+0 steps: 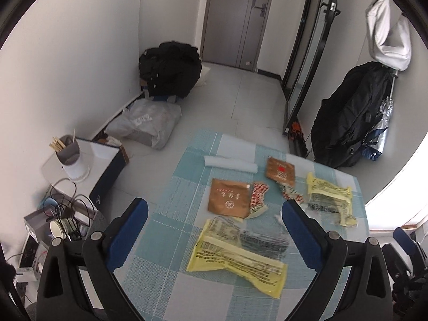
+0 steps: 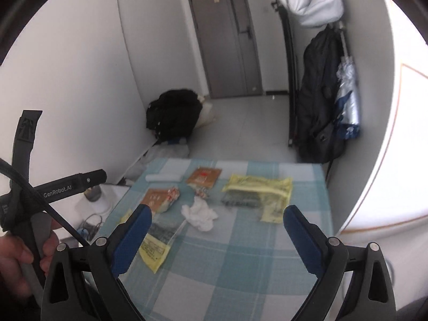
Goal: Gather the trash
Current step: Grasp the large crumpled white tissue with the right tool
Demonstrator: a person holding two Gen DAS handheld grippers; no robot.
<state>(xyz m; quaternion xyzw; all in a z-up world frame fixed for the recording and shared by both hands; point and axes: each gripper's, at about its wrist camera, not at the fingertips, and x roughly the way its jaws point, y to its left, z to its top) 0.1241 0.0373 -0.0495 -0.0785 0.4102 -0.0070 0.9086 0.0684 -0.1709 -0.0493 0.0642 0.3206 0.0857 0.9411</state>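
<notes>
Trash lies on a table with a blue-and-white checked cloth (image 1: 160, 240). In the left wrist view a yellow bag (image 1: 235, 256) is nearest. Beyond it are a brown packet (image 1: 231, 196), a red-patterned wrapper (image 1: 258, 196), a second brown packet (image 1: 280, 172), a white roll (image 1: 230, 163) and another yellow bag (image 1: 329, 198). My left gripper (image 1: 214, 208) hangs open above them, holding nothing. In the right wrist view my right gripper (image 2: 218, 211) is open above a crumpled white tissue (image 2: 199, 212) and touches nothing. A yellow bag (image 2: 259, 190) lies behind the tissue.
A hand (image 2: 16, 256) holds the other tool at the left. Left of the table stands a white side table (image 1: 104, 152) with a cup of chopsticks (image 1: 68, 151) and cables. A black backpack (image 1: 171, 69) and a plastic bag (image 1: 145, 123) are on the floor. Black coats (image 1: 350, 117) hang at the right.
</notes>
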